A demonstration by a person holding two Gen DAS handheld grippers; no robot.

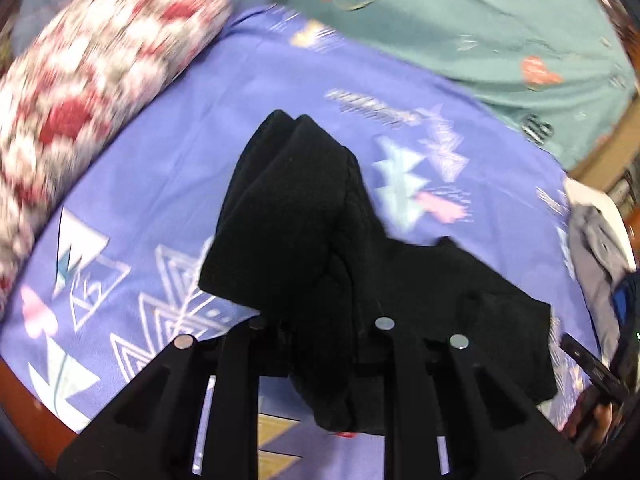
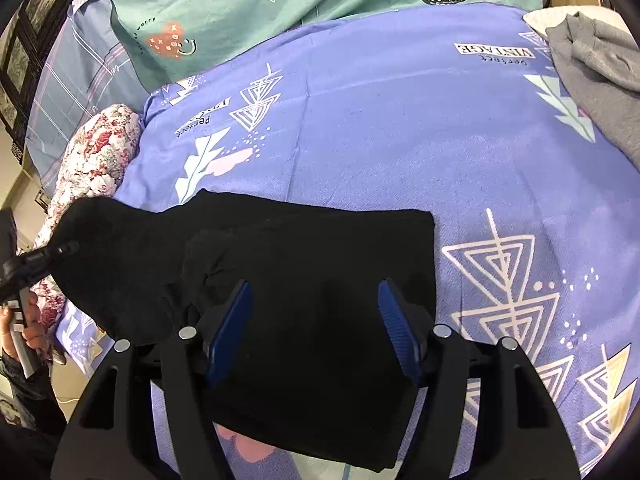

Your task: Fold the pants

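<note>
Folding well here, I judge, means carrying the lifted end over in one smooth arc while the other end stays pinned flat, so the edges meet squarely. Largest in view is the periwinkle cotton bedspread (image 2: pixel 360 120) printed with white triangles and leaf shapes, smooth and nearly creaseless, a good sliding surface. Behind it lies a teal duvet (image 2: pixel 240 8) with heart motifs, and to the left a rounded quilted floral bolster (image 1: pixel 80 92) in red and white. A grey knitted jersey garment (image 2: pixel 592 80) is heaped at the far right. The black, soft, matte pants (image 2: pixel 304 264) lie on the bedspread near its front edge, part flat in a rectangular panel, one end raised into a limp peaked drape (image 1: pixel 288 208). The left gripper (image 1: pixel 320 332) is clamped on that raised end, cloth bunched thickly between its fingers. The right gripper (image 2: pixel 316 332) stands with its ribbed blue pads (image 2: pixel 230 332) apart over the flat panel, pressing nothing that I can see; lowering it onto the fabric would, I think, stop the panel dragging
</note>
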